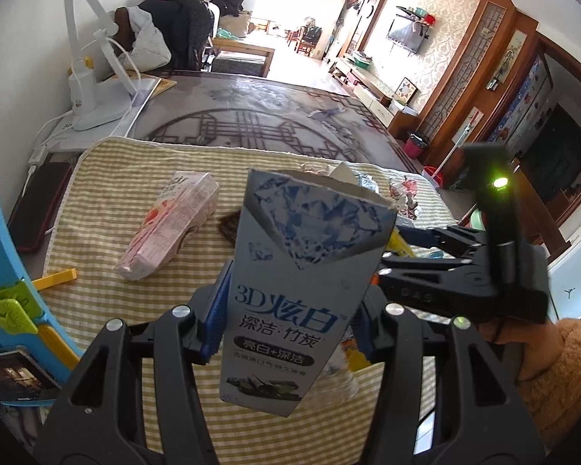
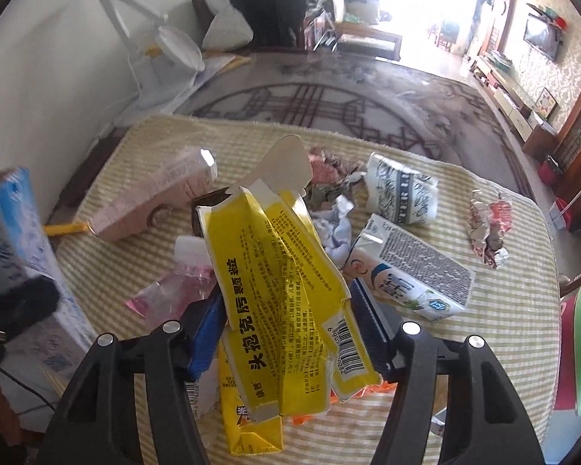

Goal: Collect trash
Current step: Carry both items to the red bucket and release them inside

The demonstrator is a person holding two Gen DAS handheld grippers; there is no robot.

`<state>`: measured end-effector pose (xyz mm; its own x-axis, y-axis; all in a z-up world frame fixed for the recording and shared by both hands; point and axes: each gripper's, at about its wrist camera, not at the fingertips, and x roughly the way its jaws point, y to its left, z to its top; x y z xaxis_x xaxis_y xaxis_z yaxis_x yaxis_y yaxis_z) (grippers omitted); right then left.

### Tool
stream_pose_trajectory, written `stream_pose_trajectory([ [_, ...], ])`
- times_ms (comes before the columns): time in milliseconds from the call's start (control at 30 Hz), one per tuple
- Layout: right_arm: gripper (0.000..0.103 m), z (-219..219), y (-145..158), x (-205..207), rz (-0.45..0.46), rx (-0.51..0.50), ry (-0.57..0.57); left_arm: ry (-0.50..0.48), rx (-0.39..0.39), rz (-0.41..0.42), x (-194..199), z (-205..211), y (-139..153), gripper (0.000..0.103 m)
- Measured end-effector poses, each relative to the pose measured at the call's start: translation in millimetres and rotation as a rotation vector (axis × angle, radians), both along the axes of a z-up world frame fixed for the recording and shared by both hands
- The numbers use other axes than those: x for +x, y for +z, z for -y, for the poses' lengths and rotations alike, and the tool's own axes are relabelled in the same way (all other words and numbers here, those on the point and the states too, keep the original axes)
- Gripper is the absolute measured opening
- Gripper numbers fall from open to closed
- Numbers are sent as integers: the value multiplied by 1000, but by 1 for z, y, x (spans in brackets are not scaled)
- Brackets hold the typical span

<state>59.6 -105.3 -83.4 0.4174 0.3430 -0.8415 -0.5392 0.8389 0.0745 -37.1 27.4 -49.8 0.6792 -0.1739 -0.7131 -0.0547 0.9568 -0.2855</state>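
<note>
Two boxes are off the striped cloth (image 2: 484, 348) on the tabletop. The left hand-held gripper (image 1: 286, 317) pinches a grey toothpaste box (image 1: 302, 271) between its blue pads, long axis pointing up and away, torn end topmost. The right hand-held gripper (image 2: 290, 329) has just been closing around a crumpled yellow medicine box (image 2: 286, 290), open flap pointing away; whether its pads press I cannot tell.

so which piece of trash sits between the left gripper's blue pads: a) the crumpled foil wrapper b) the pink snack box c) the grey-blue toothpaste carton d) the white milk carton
c: the grey-blue toothpaste carton stands upright between the left gripper pads, lifted off the striped cloth.
</note>
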Motion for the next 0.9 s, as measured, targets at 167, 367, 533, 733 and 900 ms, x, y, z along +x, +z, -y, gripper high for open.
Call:
stream_pose_trajectory([
  [167,60,19,28,-3,61,83,-71,-18,-9,5,8,10,3,51],
  [367,60,47,37,-4,50,126,-138,-36,-6,9,13,20,5,51],
  [533,60,78,44,-10,59,130,-206,-50,-17,13,25,34,6,51],
  [733,60,138,50,-8,78,154,-306,-124,15,15,45,83,10,51],
  [900,61,200,44,4,71,149,-371,-146,19,6,67,127,9,51],
])
